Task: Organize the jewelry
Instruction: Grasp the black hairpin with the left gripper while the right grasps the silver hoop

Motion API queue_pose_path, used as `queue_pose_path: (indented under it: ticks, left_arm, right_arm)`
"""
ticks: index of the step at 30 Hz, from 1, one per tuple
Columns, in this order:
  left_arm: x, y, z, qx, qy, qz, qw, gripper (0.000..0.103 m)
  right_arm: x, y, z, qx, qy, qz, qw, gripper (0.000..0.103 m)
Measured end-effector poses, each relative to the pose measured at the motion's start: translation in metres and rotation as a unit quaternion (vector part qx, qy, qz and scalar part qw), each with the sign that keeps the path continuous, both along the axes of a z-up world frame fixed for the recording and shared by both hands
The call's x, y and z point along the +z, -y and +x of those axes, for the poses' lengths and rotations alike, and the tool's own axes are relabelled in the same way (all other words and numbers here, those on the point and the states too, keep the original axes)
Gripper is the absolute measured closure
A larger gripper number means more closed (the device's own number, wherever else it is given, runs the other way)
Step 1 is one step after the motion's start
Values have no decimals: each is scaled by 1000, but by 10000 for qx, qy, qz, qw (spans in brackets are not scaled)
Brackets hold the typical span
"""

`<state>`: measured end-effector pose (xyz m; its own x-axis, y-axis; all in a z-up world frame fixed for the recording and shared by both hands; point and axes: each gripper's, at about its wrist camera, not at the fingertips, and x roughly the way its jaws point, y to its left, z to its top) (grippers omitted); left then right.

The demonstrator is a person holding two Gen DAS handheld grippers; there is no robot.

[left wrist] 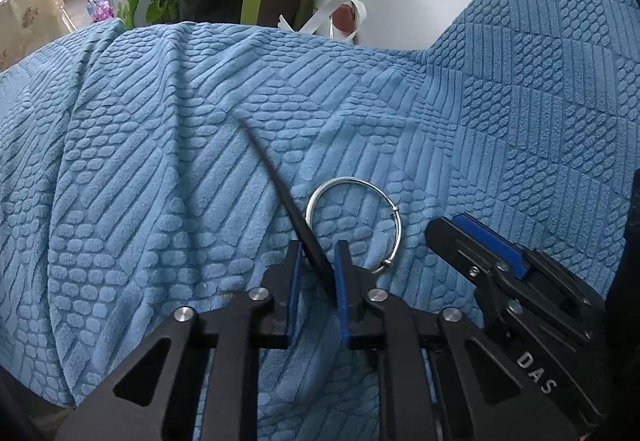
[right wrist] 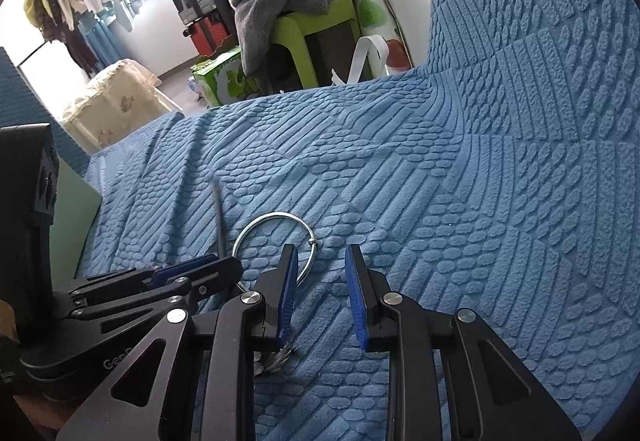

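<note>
Left wrist view: reads from the tool tips outward.
Left tool (left wrist: 318,247): narrow, pads closed on the near end of a thin black stick (left wrist: 276,181).
Stick axis: runs from the pads away and to the left, its far tip raised above the blue cover (left wrist: 160,161).
Right tool (right wrist: 322,253): jaws slightly apart, nothing between them, angled down at the cover.
Small silvery piece (right wrist: 276,357): lies under the right tool's left finger; what it is cannot be told.
Bangle (left wrist: 352,180): flat on the cover, just right of the left tool; in the right wrist view its rim passes behind that tool's left finger.
Nearer hand: right, judged free to take the bangle with a small shift left.
Far: clutter beyond the cover's edge.
</note>
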<state>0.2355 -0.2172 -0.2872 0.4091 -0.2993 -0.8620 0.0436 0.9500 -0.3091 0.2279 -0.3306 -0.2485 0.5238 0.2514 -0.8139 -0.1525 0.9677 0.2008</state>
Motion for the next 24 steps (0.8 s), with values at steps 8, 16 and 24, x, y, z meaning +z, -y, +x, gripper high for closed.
queue_pose_path:
  ticks: [8,16,24]
  left_arm:
    - [10,-15,-11,-1,-6,-205,9998,94]
    - [21,-32,-18,-85,30,-159,9998,95]
    - [27,-56,-22,3,-31,-215,9998,95]
  right_arm:
    - [-8,-11,3,103,-163,112,9998,80]
    - [-13,-30,5,260,-116,-20,9996,41]
    - [-26,-53,9,496,-136,-533,9973,38]
